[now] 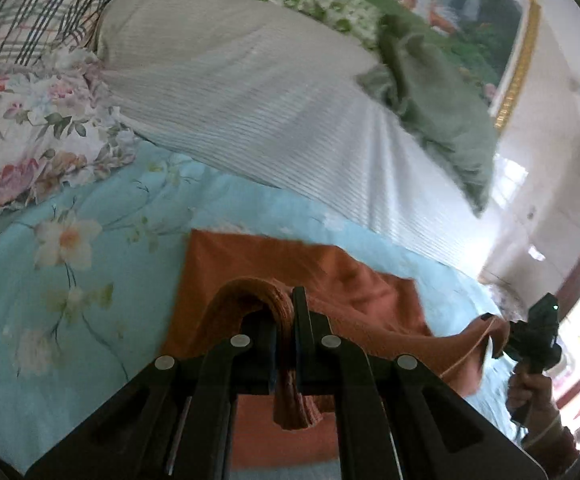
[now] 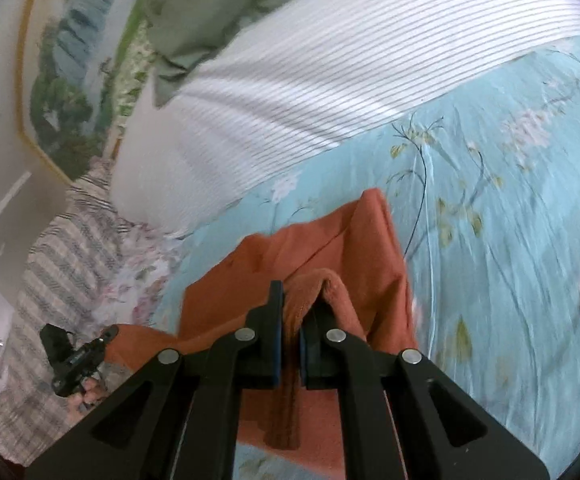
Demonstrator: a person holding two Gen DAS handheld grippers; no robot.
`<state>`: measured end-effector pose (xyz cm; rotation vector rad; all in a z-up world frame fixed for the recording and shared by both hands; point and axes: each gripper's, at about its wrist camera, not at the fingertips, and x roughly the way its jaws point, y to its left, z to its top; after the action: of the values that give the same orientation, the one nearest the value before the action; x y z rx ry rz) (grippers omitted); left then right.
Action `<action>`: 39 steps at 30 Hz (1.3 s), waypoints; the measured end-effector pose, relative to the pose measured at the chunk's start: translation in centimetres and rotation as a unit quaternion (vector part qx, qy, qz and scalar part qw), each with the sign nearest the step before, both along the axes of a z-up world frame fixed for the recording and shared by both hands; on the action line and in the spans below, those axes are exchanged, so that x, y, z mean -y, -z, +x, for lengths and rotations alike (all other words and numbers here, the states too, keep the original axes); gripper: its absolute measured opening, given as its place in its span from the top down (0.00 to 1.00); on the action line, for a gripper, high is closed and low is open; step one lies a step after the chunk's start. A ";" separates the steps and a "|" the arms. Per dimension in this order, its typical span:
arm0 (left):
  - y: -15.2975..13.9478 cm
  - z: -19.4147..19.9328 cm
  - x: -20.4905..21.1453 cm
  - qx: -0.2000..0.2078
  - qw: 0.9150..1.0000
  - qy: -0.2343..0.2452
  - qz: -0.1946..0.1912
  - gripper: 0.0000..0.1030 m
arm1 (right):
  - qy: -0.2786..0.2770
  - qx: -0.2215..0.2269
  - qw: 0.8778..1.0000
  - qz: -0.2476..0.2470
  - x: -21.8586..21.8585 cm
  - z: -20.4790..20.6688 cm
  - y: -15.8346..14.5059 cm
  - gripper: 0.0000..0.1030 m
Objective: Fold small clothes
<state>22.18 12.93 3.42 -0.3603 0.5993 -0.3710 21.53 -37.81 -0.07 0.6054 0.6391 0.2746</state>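
Observation:
A small rust-orange garment lies partly on the light-blue floral bedspread. My left gripper is shut on one bunched edge of it and holds that edge up. My right gripper is shut on another edge of the same garment. The cloth hangs stretched between the two. The right gripper also shows in the left wrist view at the far right, and the left gripper shows in the right wrist view at the lower left.
A white striped pillow lies behind the garment, with a green cloth on it. A floral pillow and a plaid one lie at the left. A framed landscape picture hangs on the wall.

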 end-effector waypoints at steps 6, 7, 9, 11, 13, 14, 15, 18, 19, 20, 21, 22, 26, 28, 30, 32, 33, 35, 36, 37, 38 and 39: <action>3.7 7.3 -0.2 -0.041 0.999 -0.033 0.014 0.96 | 0.026 -0.047 0.998 -0.034 0.2 5.0 3.3 0.93; 4.1 7.9 -0.2 -0.046 0.998 -0.036 0.017 0.96 | 0.029 -0.052 0.998 -0.036 0.3 5.5 3.8 0.93; 5.6 10.0 -0.2 -0.062 0.997 -0.041 0.021 0.96 | 0.036 -0.065 0.997 -0.038 0.5 6.4 4.8 0.93; 6.9 11.6 -0.1 -0.075 0.996 -0.048 0.025 0.96 | 0.043 -0.081 0.995 -0.032 0.8 7.1 5.8 0.93; 8.1 13.1 0.1 -0.089 0.994 -0.051 0.032 0.95 | 0.048 -0.094 0.994 -0.020 1.1 7.4 6.5 0.92; 8.6 13.5 0.2 -0.097 0.993 -0.050 0.035 0.95 | 0.049 -0.101 0.994 -0.012 1.3 7.4 6.8 0.92; 9.0 13.8 0.3 -0.105 0.993 -0.049 0.038 0.95 | 0.050 -0.104 0.993 -0.007 1.4 7.2 6.8 0.91; 9.6 13.6 0.5 -0.124 0.990 -0.045 0.038 0.94 | 0.070 -0.089 0.993 -0.032 1.3 5.2 5.6 0.83; 9.4 12.8 0.5 -0.122 0.991 -0.041 0.035 0.89 | 0.078 -0.078 0.992 -0.053 1.0 4.3 4.9 0.83; 9.1 11.8 0.6 -0.117 0.992 -0.033 0.031 0.83 | 0.080 -0.068 0.991 -0.078 0.5 3.4 4.2 0.83; 8.8 10.8 0.8 -0.112 0.993 -0.026 0.032 0.80 | 0.078 -0.061 0.990 -0.097 -0.3 2.6 3.8 0.83; 8.6 9.8 1.1 -0.107 0.993 -0.020 0.036 0.75 | 0.066 -0.053 0.990 -0.115 -1.3 1.9 3.3 0.83; 8.4 5.3 3.9 -0.101 0.993 0.038 0.039 0.72 | -0.083 -0.039 0.982 -0.163 -8.5 0.5 3.9 0.83; 9.2 4.2 6.1 -0.116 0.989 0.075 0.053 0.72 | -0.147 -0.058 0.969 -0.191 -11.8 1.0 5.3 0.83; 10.4 3.8 8.2 -0.133 0.983 0.099 0.084 0.72 | -0.160 -0.080 0.954 -0.239 -13.5 1.9 6.7 0.83; 11.0 4.2 9.2 -0.137 0.979 0.100 0.114 0.73 | -0.140 -0.099 0.946 -0.274 -13.3 3.5 7.8 0.85; 11.1 4.7 9.4 -0.140 0.978 0.101 0.118 0.73 | -0.127 -0.104 0.944 -0.288 -12.8 4.2 8.0 0.89; 11.2 6.2 9.0 -0.147 0.977 0.095 0.119 0.83 | -0.099 -0.099 0.938 -0.317 -11.6 5.9 7.8 0.95; 11.2 7.1 9.0 -0.152 0.976 0.090 0.125 0.88 | -0.084 -0.097 0.937 -0.325 -11.0 6.7 7.5 0.96; 11.2 8.1 9.0 -0.155 0.975 0.084 0.131 0.95 | -0.069 -0.093 0.937 -0.329 -10.4 7.3 7.0 0.96; 11.0 9.5 8.9 -0.158 0.975 0.078 0.134 0.96 | -0.042 -0.087 0.938 -0.334 -9.5 8.3 6.3 0.96; 10.8 10.9 8.7 -0.160 0.976 0.071 0.131 0.96 | -0.020 -0.080 0.938 -0.336 -9.0 8.9 5.5 0.96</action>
<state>33.13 4.21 -7.41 -0.1225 0.9828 -0.3674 30.46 -28.79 -5.61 -0.0470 0.8487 0.0310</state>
